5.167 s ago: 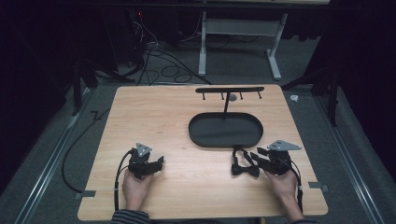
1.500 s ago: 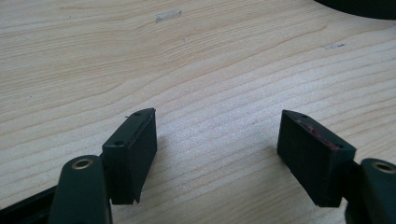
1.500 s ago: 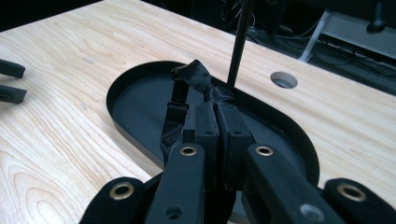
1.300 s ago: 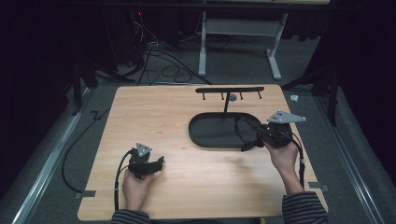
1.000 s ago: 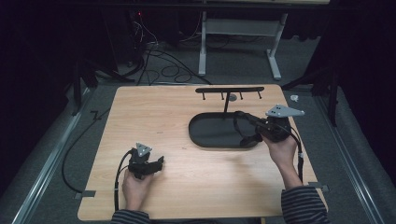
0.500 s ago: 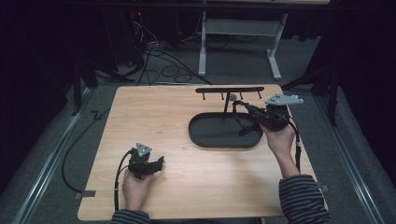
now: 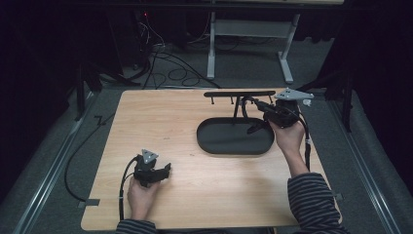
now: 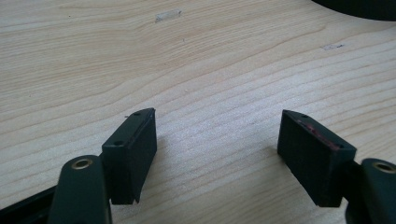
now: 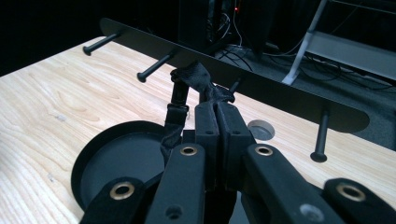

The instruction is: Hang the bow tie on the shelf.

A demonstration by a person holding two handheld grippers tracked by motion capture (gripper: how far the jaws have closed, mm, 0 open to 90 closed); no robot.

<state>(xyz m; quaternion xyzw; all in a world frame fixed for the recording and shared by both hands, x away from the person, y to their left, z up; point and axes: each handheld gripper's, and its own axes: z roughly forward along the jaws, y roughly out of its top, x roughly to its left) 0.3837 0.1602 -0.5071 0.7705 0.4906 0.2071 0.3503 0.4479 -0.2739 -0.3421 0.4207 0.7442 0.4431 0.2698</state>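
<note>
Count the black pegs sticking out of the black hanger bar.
4 visible in the right gripper view: one at the black metal bar's far left end, one next to it, one short behind the held black strap, one hanging at the right end. More may be hidden.

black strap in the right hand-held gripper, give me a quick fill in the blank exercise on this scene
The right hand-held gripper is shut on a black fabric ____.
The black metal peg rack stands behind an oval black ____.
The left hand-held gripper has its jaws ____ over the light wooden table.

Missing words: strap; tray; open
</note>
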